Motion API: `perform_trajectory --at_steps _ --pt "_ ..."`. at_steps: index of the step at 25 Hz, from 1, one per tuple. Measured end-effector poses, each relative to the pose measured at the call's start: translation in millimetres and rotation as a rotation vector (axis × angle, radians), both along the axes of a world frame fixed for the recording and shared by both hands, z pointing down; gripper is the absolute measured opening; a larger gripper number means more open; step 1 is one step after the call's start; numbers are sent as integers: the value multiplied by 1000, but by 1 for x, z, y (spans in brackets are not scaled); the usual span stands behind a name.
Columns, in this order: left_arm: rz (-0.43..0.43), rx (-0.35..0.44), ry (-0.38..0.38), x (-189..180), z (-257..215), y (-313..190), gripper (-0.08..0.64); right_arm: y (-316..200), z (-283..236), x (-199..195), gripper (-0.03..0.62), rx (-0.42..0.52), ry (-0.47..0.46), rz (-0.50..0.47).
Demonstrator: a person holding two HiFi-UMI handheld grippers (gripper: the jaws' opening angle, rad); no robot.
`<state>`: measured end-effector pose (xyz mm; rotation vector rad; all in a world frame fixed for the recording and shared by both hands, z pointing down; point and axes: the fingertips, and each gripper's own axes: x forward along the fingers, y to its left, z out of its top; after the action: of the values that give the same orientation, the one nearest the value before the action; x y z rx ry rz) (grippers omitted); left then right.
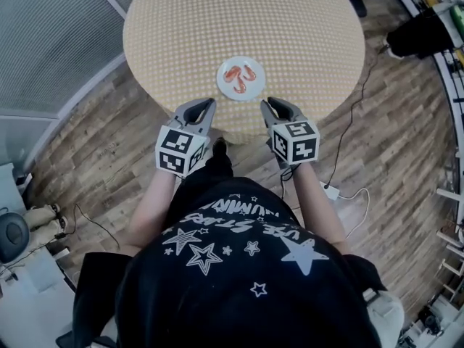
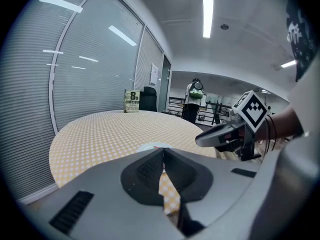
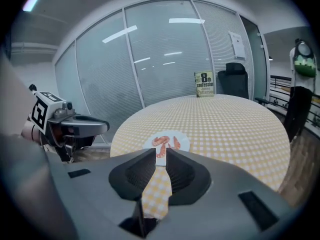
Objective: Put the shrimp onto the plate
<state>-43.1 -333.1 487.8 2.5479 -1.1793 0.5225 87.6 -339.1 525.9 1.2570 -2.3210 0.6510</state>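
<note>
Round table with a yellow-and-white checked cloth (image 1: 290, 27), standing on a wood-plank floor (image 1: 391, 158).

Small round white plate (image 1: 222, 79) sits on the table near the edge closest to the person. Orange-pink shrimp (image 1: 241, 77) lie on the plate, curled, close together. From the right gripper view the shrimp (image 3: 161, 143) show on the plate (image 3: 183, 143) just past the tool's tips.

Left tool (image 1: 200, 108): hangs at the near table edge, short of the plate and to its left. Jaws pressed together, tips meeting, nothing between them (image 2: 162, 150).

Right tool (image 1: 277, 107): at the near table edge, to the plate's right. Jaws a narrow slit apart (image 3: 159, 154), only tablecloth and plate seen through the gap. Neither tool touches the plate.

Far edge of the table: upright green-and-cream book (image 3: 203, 84). Black office chair (image 3: 235, 79) behind it.
</note>
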Motion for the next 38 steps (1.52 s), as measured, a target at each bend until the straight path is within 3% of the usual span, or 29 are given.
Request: perform_trajectory --at_steps 16,25,38 --pt "-47 106 -16 45 -44 132 9 124 -40 46 71 92 -79 -69" --pt "-89 124 -6 53 -62 191 9 185 -48 29 69 114 -172 -182" --pt "-108 177 26 23 -83 223 9 201 -68 0 55 163 -149 -213"
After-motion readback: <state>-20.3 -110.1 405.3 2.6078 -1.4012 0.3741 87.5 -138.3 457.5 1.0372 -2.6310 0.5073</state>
